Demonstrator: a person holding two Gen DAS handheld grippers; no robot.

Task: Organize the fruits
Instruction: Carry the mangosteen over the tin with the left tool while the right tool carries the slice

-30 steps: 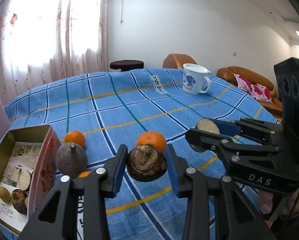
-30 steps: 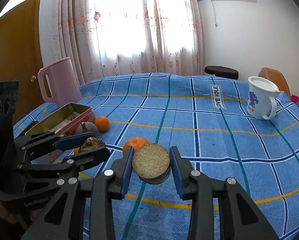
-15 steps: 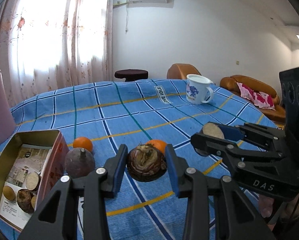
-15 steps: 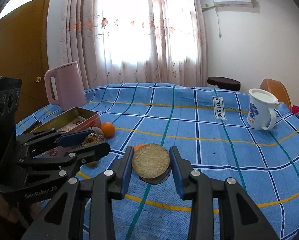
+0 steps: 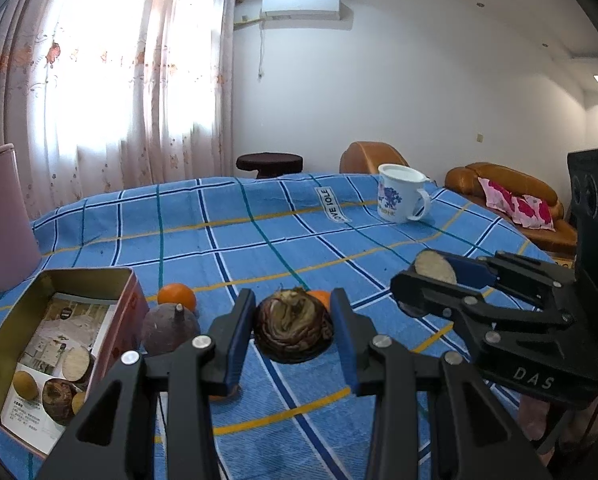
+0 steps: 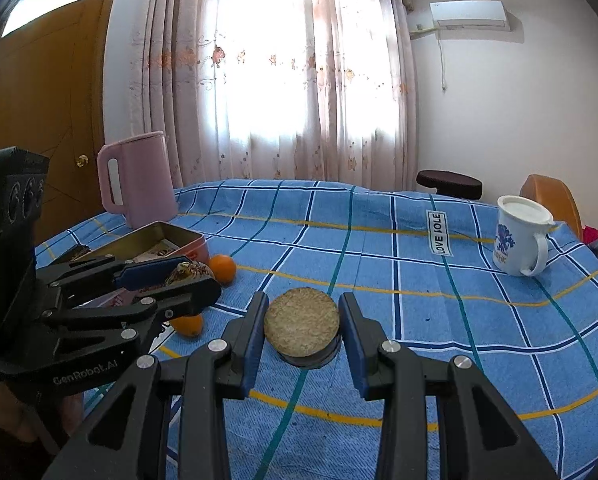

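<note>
My left gripper (image 5: 293, 330) is shut on a dark brown layered fruit half (image 5: 293, 330) and holds it above the blue checked tablecloth. My right gripper (image 6: 302, 328) is shut on a fruit half with a flat tan cut face (image 6: 301, 326); it also shows in the left wrist view (image 5: 435, 268). A pink tin box (image 5: 129, 304) at the left holds several fruit pieces. Beside it lie a dark purple round fruit (image 5: 171, 330) and an orange (image 5: 176, 296). Another orange (image 5: 319, 298) peeks out behind the held fruit. An orange (image 6: 187, 325) lies under the left gripper in the right wrist view.
A white mug with a blue print (image 5: 399, 194) stands at the far right of the table. A pink jug (image 6: 137, 180) stands at the far left behind the tin. Brown sofas (image 5: 503, 200) and a dark stool (image 5: 269, 162) stand beyond the table.
Both grippers have risen and tilted up with their fruit halves still held. The table and fruits now sit lower and further off in both views.
</note>
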